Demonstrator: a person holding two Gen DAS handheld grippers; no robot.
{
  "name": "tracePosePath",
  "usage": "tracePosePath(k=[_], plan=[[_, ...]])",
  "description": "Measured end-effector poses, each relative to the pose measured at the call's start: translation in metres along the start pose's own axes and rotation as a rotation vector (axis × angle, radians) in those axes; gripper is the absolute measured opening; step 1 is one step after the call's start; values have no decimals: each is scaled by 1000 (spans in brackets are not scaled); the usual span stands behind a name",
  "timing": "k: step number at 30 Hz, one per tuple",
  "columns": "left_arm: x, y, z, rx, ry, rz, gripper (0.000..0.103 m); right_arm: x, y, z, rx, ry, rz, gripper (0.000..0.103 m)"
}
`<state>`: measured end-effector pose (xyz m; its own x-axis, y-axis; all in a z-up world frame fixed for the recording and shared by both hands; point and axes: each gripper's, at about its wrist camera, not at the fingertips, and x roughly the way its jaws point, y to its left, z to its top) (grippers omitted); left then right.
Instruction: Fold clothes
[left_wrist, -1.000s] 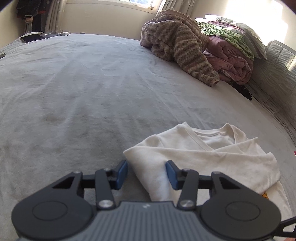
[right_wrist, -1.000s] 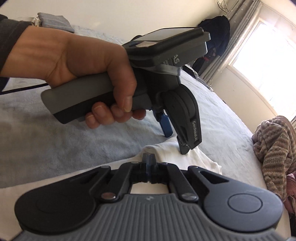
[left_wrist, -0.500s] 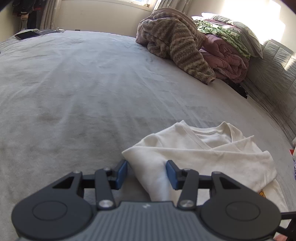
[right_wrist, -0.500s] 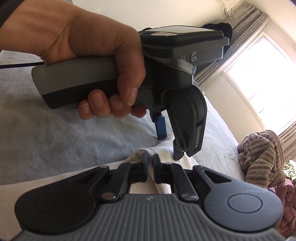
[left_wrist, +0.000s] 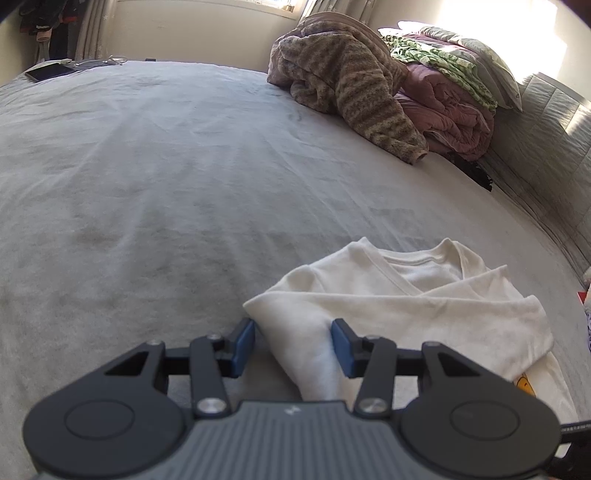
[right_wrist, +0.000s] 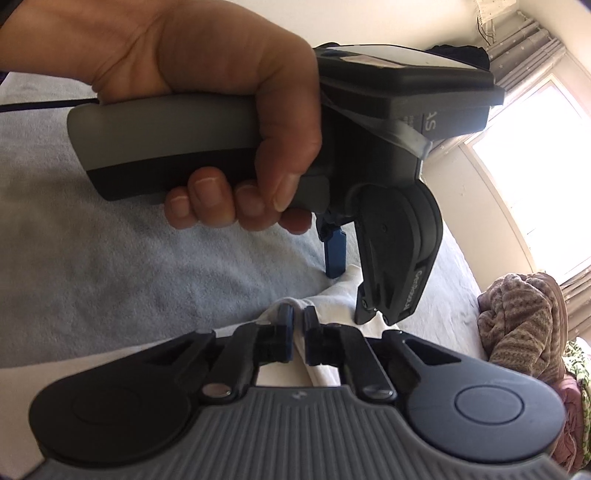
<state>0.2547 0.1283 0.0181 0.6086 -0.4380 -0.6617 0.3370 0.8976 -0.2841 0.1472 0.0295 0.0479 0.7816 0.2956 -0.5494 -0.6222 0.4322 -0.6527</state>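
A cream T-shirt (left_wrist: 399, 295) lies partly folded on the grey bed (left_wrist: 184, 166), sleeves crossed over the chest and the collar at the far side. My left gripper (left_wrist: 293, 341) is open, its blue pads on either side of the shirt's near left fold. In the right wrist view my right gripper (right_wrist: 298, 334) has its jaws slightly apart with a thin gap, right over a fold of the shirt (right_wrist: 325, 299). The left gripper (right_wrist: 351, 273), held in a hand, points down at the shirt just beyond it.
A striped brown fleece (left_wrist: 351, 85) and a pile of pink and green bedding (left_wrist: 450, 85) lie at the far right by the padded headboard (left_wrist: 546, 147). A tablet (left_wrist: 48, 72) lies at the far left corner. A window (right_wrist: 535, 166) shows on the right.
My right gripper's jaws have come apart from fully shut to a narrow gap, and it has drawn closer to the left gripper. The left gripper stays open over the fold.
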Motion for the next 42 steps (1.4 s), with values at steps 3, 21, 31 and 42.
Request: tracePosePath(k=[3, 21, 31, 42], plan=[[1, 0, 1, -11, 0, -2, 43, -5, -6, 3, 9, -4, 4, 6], [2, -9, -2, 9, -102, 23, 17, 4, -30, 15, 118, -4, 4, 6], [-6, 10, 1, -42, -112, 26, 29, 15, -56, 31, 234, 16, 17, 13], [-46, -8, 11, 4, -152, 10, 26, -79, -113, -62, 614, -62, 90, 15]])
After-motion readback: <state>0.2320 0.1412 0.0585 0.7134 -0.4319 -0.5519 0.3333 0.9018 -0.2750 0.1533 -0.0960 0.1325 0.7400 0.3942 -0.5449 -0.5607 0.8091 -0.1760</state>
